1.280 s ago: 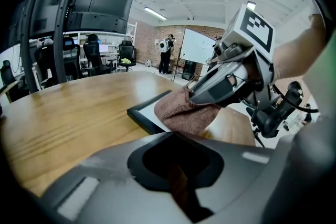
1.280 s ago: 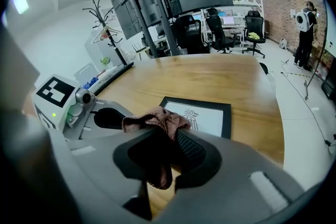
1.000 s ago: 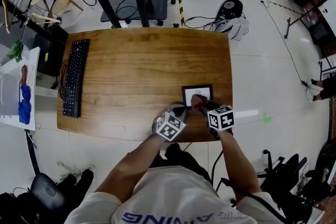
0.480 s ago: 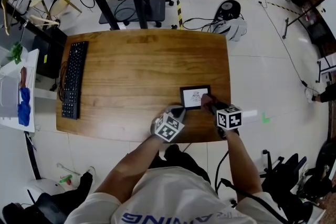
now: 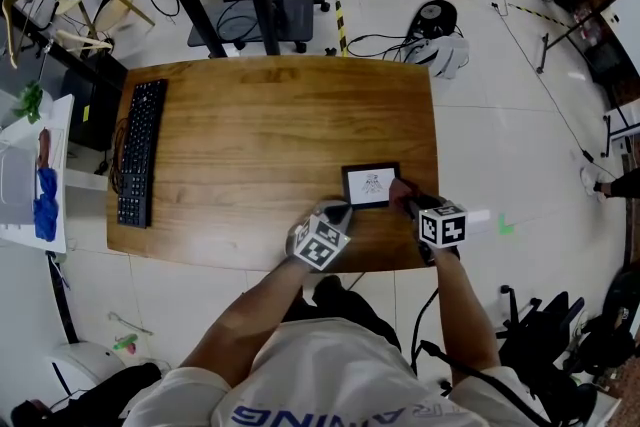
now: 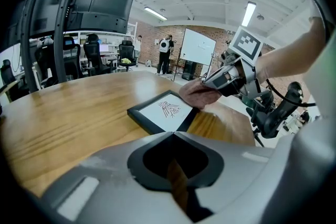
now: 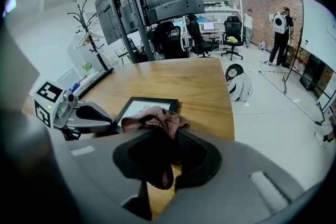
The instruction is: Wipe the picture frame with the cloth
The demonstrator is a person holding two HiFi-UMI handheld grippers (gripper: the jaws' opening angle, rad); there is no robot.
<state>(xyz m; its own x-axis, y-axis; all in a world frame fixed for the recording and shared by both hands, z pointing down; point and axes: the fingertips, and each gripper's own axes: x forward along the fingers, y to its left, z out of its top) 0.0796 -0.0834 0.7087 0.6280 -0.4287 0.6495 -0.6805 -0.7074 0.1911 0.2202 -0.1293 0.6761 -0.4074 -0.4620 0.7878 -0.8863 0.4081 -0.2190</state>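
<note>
"Pinkish cloth (image 7: 155, 119), was that what the right gripper (image 5: 405, 198) had?"

"Yes. Its jaws were clamped on a bunched fold, and the loose end lay over the right end of the frame (image 5: 370, 185)."

"And where was the frame?"

"Flat on the wooden table (image 5: 250, 115), towards its near right corner, picture side up. Its long axis ran left to right, so nearly all of the glass lay to the left of the cloth."

"So which way would a wipe have gone?"

"Most likely leftward along that axis, from the right end across the picture. The right gripper was the one already on it."

"What about the left gripper (image 5: 338, 212)?"

"Pinched together with nothing between its jaws, and sitting just beside the frame's near left corner. Whether the tip actually touched the frame could not be told. From there it looked placed to stop the frame sliding left under a stroke."
</note>
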